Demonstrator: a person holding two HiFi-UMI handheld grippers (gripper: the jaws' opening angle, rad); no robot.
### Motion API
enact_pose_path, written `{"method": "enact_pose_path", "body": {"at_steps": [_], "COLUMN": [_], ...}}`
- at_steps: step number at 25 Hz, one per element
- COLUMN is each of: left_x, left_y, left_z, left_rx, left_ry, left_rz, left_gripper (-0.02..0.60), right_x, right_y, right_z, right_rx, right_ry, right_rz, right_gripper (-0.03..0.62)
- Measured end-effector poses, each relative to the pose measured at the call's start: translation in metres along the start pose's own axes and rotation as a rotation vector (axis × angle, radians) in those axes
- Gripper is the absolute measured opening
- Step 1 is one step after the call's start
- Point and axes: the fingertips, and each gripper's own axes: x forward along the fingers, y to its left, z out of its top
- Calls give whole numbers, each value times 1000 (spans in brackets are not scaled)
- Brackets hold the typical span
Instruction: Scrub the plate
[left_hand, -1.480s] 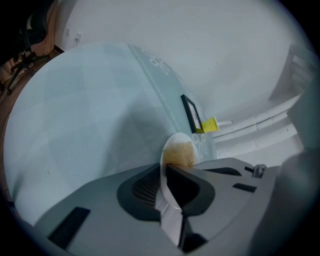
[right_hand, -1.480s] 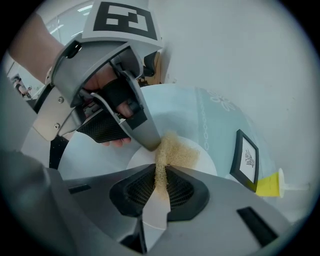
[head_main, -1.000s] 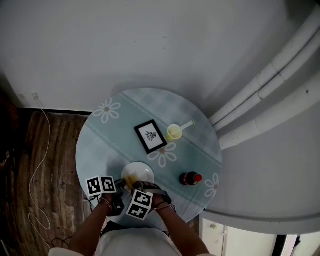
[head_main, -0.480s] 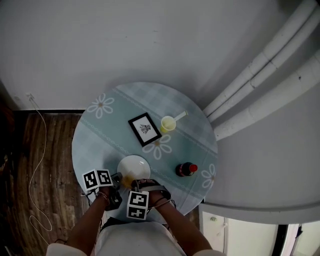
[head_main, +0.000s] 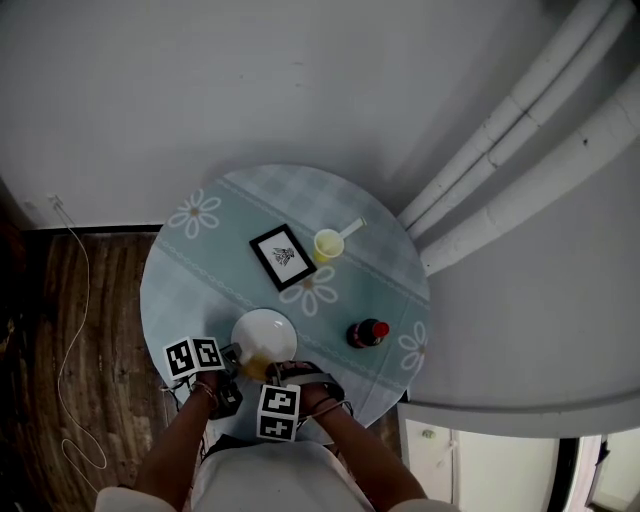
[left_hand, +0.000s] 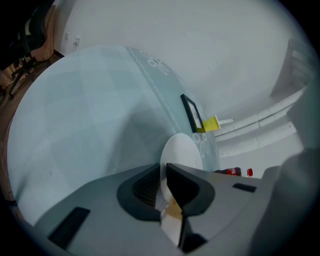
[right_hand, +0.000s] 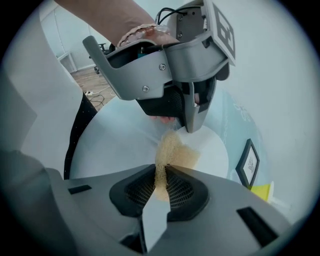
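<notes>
On the near edge of the round table (head_main: 200, 290), with its pale blue flowered cloth, a white plate (head_main: 266, 328) lies just in front of the person, and both tools are on it. The left gripper (left_hand: 163, 172) has its jaws closed on the plate's near-left rim, pinning it. The right gripper (right_hand: 161, 172) points steeply down with its jaws clamped on a tan scrubbing sponge (right_hand: 172, 152), whose free end rests on the plate's face close to that pinned rim. I cannot tell whether the near rim is lifted off the cloth or lying flat. The plate looks stiff, smooth and glazed, so I would expect it to slide on the cloth and to slip in a loose grip. It could also chip if it dropped, so the rim is the sensible place to hold it, leaving the face open to the sponge. The sponge looks soft and light and squashes thin between the jaws. Gripped by one edge, it leaves enough pad hanging out to drag across the plate without the jaws scraping the glaze. Farther back on the table stand a black picture frame (head_main: 281, 256) and a yellow cup (head_main: 327, 244), with a dark red-capped bottle (head_main: 366, 333) to the right, all well apart from the plate.
</notes>
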Motion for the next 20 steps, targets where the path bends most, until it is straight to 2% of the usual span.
{"method": "enact_pose_path", "body": {"at_steps": [4, 8, 13, 20], "left_x": [-1, 0, -1, -1], "left_y": [1, 0, 2, 1], "left_z": [1, 0, 0, -1], "left_rx": [-10, 22, -39, -15], "left_ry": [-1, 6, 9, 3], "left_rz": [27, 59, 44, 45], "left_gripper": [44, 46, 49, 49], "right_x": [-1, -1, -1, 0], "right_y": [-1, -2, -2, -18], "right_z": [-13, -23, -31, -50], "right_rx": [49, 125, 213, 303], "right_ry": [13, 14, 17, 57], "right_rz": [-18, -30, -44, -63], "right_gripper": [64, 64, 64, 64]}}
